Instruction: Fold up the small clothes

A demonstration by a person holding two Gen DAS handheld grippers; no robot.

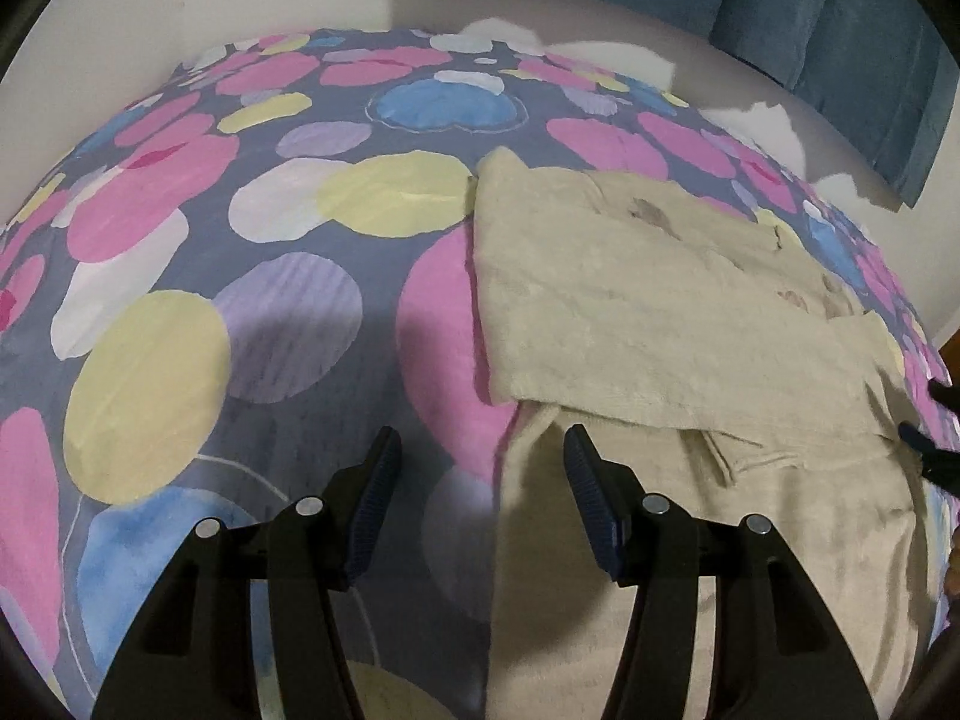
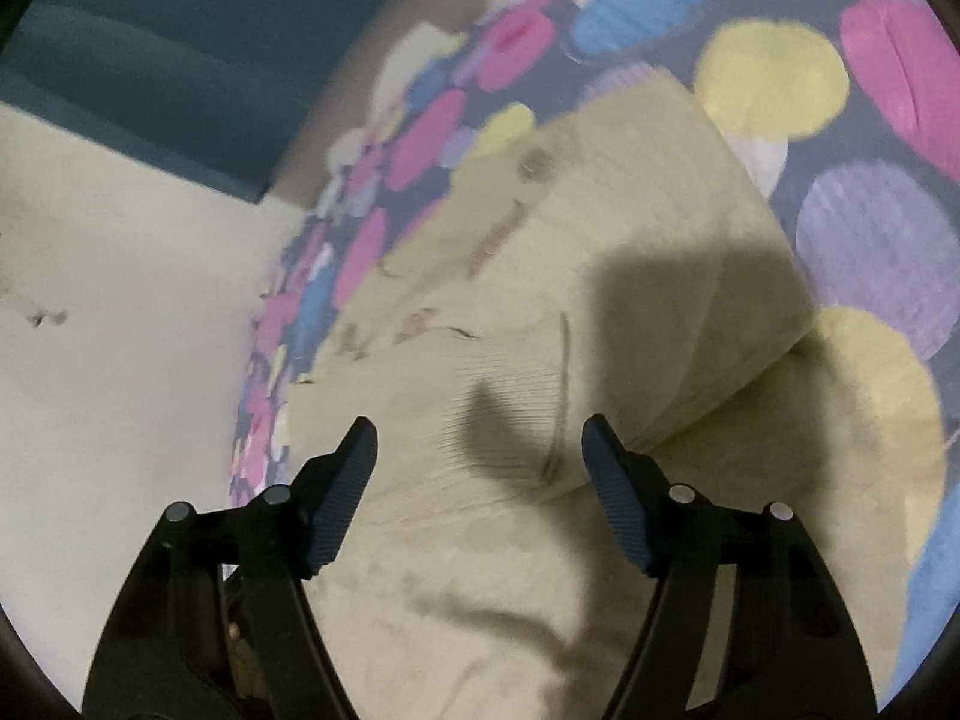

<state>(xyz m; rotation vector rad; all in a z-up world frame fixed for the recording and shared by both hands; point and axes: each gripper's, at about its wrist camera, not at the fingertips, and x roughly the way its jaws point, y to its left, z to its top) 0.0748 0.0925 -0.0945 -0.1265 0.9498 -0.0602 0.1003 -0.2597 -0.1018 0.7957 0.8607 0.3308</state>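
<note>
Beige garment: partly folded, lying on bed with dotted multicolour cover, toward its right side. Left gripper: spread wide, empty, above garment's left edge. Right gripper: spread wide, empty, over garment. Teal curtain behind.

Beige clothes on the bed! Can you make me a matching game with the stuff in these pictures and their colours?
Things:
1. garment
2. curtain
3. gripper pads
4. wall

Colours:
A. dark navy, ribbed
B. white
C. beige
D. teal blue

Pairs: 1-C, 2-D, 3-A, 4-B

The garment lies partly folded on the spotted bedspread. The left gripper and the right gripper are both open, holding nothing.
</note>
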